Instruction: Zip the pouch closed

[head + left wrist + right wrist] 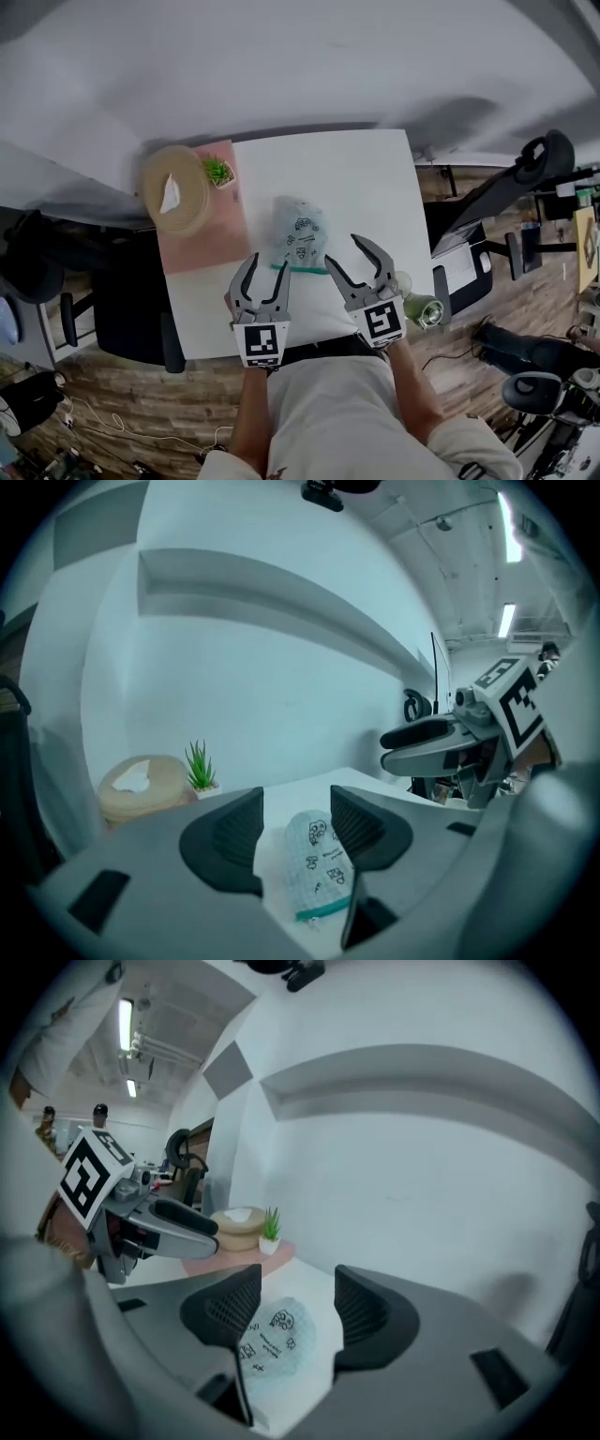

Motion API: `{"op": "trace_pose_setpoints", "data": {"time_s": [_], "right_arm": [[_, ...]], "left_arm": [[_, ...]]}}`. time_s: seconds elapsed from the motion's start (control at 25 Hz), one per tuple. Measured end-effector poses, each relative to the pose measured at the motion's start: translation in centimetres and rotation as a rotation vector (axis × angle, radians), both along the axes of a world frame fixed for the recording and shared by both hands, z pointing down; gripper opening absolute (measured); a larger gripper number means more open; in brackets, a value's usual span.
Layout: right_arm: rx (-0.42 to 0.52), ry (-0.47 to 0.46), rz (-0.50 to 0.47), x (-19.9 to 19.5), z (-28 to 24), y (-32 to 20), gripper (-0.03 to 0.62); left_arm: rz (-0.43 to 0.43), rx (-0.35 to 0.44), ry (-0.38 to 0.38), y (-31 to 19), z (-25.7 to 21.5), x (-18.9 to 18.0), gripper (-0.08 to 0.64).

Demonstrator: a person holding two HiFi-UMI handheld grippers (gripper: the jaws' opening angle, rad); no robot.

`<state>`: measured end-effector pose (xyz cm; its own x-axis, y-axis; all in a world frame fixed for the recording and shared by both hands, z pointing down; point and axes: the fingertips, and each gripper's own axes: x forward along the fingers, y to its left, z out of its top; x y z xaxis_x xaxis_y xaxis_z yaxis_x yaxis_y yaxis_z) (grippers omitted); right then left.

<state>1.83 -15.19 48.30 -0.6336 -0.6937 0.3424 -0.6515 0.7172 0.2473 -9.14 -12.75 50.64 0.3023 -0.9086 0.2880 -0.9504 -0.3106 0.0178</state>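
The left gripper (269, 267) and the right gripper (343, 249) both hang above the white table (356, 178). Their jaws are wide apart and hold nothing. The pouch (298, 232) lies flat just past them, with its green zip edge near the person, so I think it is easy to reach. I count two grippers, one pouch, one little plant (218, 172), one round box (173, 187) and one pink mat (202, 246).

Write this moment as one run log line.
pouch: on table, not held | left gripper: jaws open, empty | right gripper: jaws open, empty
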Motion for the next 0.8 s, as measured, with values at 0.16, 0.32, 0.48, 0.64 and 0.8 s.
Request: {"op": "trace_pose_setpoints", "data": {"time_s": [0.16, 0.32, 0.48, 0.64, 0.8], "right_arm": [[0.052, -0.086, 0.06, -0.1, -2.0, 0.3, 0.247], [0.057, -0.087, 0.076, -0.2, -2.6, 0.4, 0.247], [0.068, -0.077, 0.086, 0.2, -3.1, 0.2, 0.247], [0.09, -0.082, 0.093, 0.2, -4.1, 0.1, 0.256], [0.103, -0.093, 0.101, 0.2, -5.0, 0.2, 0.276]], "left_arm": [[0.001, 0.048, -0.012, -0.1, -1.8, -0.4, 0.224], [0.004, 0.068, -0.014, -0.1, -2.7, -0.7, 0.23], [0.011, 0.09, -0.015, -0.2, -3.6, -0.7, 0.241], [0.018, 0.111, -0.022, -0.4, -4.4, -0.8, 0.264], [0.021, 0.133, -0.025, -0.6, -5.5, -1.1, 0.276]]}}
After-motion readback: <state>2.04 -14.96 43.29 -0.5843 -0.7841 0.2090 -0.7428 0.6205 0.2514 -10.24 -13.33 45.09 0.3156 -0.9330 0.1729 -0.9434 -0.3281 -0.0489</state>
